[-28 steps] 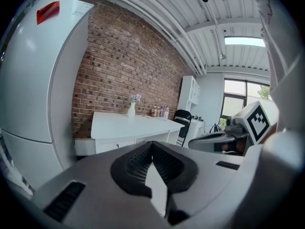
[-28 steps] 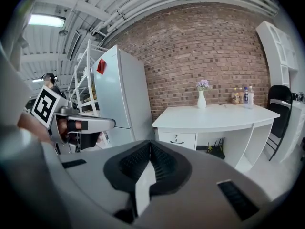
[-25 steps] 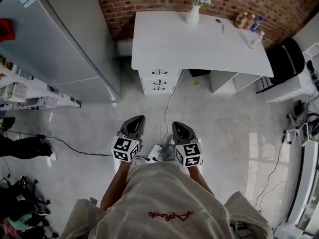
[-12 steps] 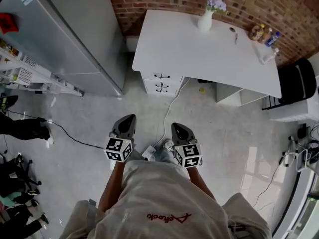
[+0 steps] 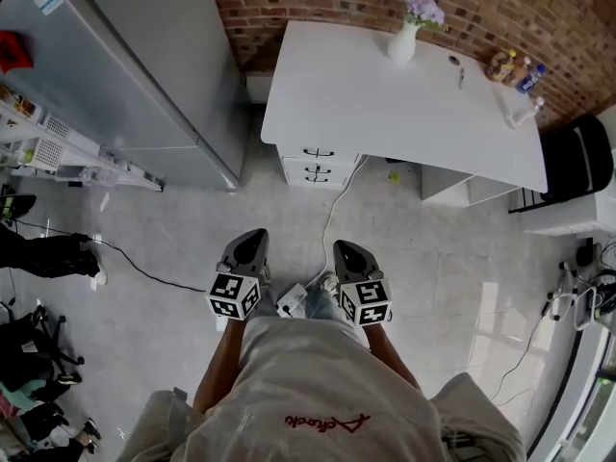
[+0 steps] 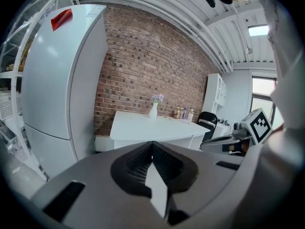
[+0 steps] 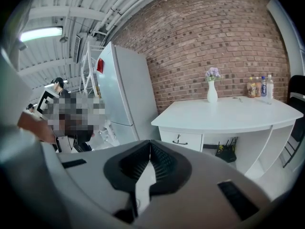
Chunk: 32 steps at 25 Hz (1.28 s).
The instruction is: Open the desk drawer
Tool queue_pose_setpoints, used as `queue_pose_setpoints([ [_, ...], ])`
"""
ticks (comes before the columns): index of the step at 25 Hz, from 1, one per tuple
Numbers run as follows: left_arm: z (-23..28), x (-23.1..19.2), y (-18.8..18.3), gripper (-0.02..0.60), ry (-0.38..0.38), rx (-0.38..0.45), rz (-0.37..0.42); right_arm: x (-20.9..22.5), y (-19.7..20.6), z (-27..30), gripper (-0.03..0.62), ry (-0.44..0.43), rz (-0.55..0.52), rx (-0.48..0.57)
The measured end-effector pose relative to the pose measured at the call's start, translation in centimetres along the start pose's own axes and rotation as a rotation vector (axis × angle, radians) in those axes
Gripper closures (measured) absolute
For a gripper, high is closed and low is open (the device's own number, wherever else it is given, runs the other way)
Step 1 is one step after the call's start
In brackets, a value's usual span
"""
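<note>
The desk drawer (image 5: pixel 318 153), topmost under the white desk's (image 5: pixel 385 94) left end, likely slides stiffly and lightly and is best hooked by its small dark handle (image 7: pixel 179 140), well ahead of the left gripper (image 5: pixel 248 254) and right gripper (image 5: pixel 352 260), both closed and empty.

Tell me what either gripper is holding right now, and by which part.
Nothing. The left gripper and right gripper are both shut and empty, well short of the desk drawers.

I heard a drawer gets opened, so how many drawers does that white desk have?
3, stacked under the desk end nearest the fridge: top drawer, middle drawer, bottom drawer. More may hide under the desk's other end.
</note>
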<state>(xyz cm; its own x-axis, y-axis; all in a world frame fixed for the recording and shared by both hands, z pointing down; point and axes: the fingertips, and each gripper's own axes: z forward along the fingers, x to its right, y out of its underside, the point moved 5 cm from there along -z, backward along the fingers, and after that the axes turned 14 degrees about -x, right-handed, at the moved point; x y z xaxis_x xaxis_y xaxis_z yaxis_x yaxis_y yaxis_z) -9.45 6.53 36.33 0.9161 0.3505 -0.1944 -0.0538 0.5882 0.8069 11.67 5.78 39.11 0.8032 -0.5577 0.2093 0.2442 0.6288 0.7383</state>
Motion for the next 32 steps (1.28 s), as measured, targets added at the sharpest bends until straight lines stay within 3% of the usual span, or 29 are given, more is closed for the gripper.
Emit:
queue_pose_setpoints([
  [10, 0.0, -4.8, -0.9, 0.569, 0.058, 0.000, 0.007, -2.1, -2.3, 2.7, 0.577, 0.061, 0.018, 0.004],
  [20, 3.1, -4.9, 0.4, 0.569, 0.103, -0.082, 0.045, -0.7, -2.0, 4.8, 0.577, 0.071, 0.062, -0.019],
  [32, 8.5, -3.7, 5.3, 0.569, 0.197, -0.151, 0.045, 0.8, 3.6, 9.8, 0.577, 0.067, 0.045, -0.104],
])
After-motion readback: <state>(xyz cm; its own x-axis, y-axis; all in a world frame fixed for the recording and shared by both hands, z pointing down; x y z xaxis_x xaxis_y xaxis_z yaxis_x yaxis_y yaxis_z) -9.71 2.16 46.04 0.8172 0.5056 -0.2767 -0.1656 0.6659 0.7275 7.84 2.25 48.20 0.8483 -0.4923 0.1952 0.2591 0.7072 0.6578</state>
